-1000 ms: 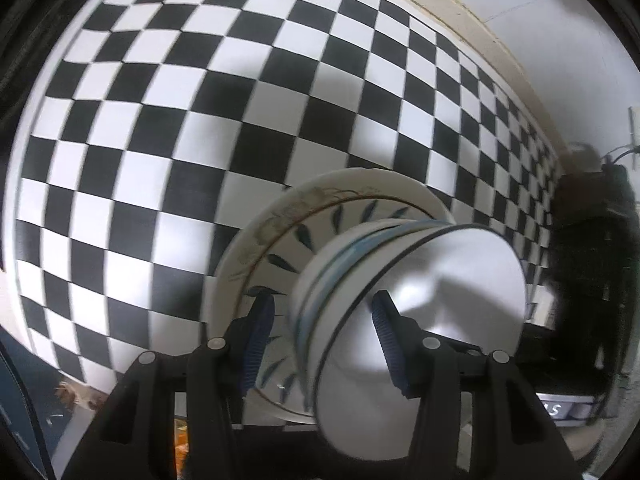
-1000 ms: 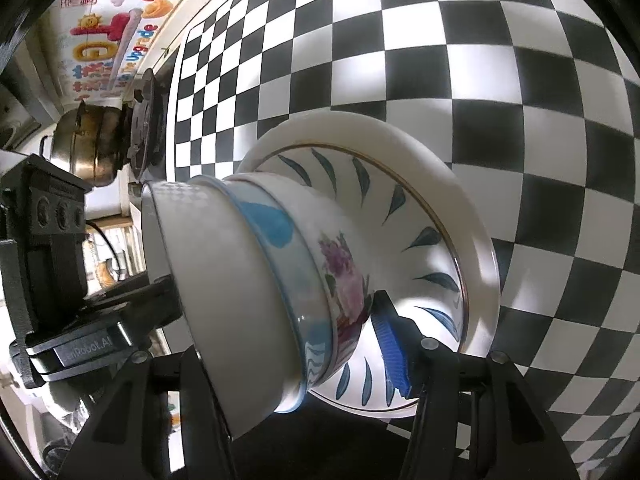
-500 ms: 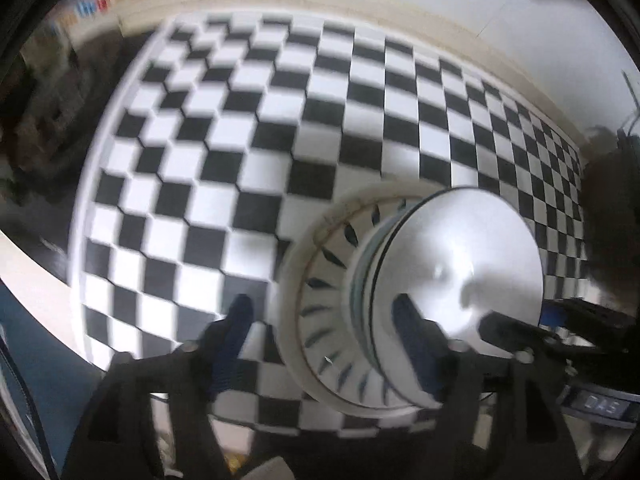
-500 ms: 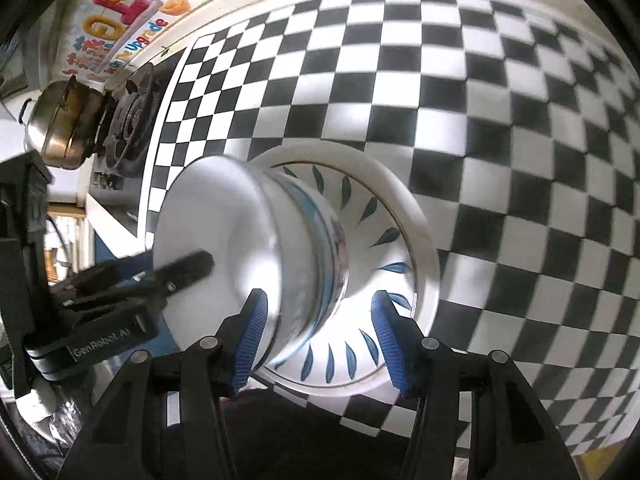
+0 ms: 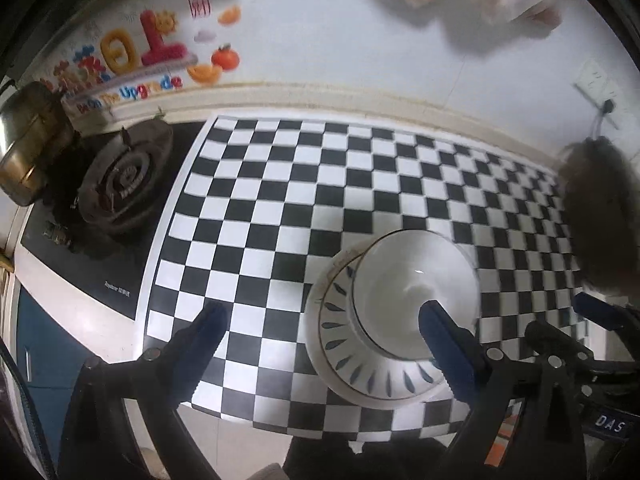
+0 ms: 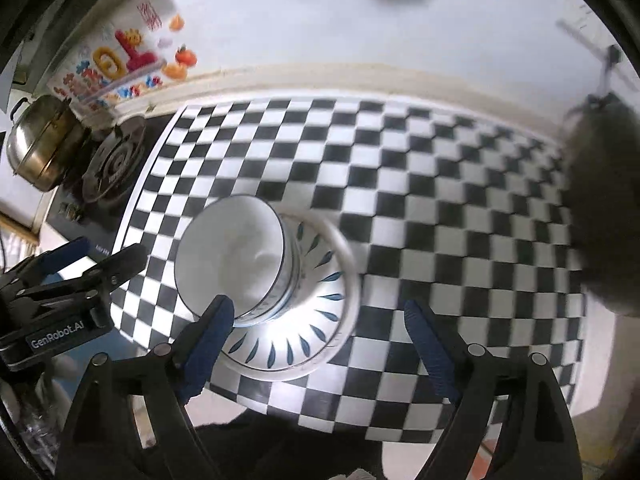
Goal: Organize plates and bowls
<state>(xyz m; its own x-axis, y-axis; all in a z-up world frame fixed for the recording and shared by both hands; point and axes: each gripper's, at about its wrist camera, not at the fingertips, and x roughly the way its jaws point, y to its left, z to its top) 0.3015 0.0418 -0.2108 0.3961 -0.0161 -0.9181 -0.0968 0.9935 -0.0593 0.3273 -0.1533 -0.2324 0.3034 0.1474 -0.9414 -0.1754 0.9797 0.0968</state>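
A stack of white bowls (image 5: 416,292) sits inside a white plate with blue leaf marks (image 5: 360,372) on the checkered mat. My left gripper (image 5: 324,328) hovers above it with its jaws opening; the pads touch nothing. In the right wrist view the same bowls (image 6: 228,256) and plate (image 6: 316,344) lie below my right gripper (image 6: 316,314), whose jaws are also opening and hold nothing. Each gripper shows in the other's view: the right gripper (image 5: 560,332) to the right of the stack and the left gripper (image 6: 80,264) to its left.
The black-and-white checkered mat (image 5: 320,184) covers the counter. A gas burner (image 5: 120,180) and a metal pot (image 5: 28,144) stand at the left. A dark fuzzy object (image 5: 600,216) sits at the right edge. The wall with colourful stickers (image 5: 132,52) runs behind.
Both grippers let go of the bowl stack, opened wide and rose away from it. The bowls stay on the plate, and more of the counter and wall shows.
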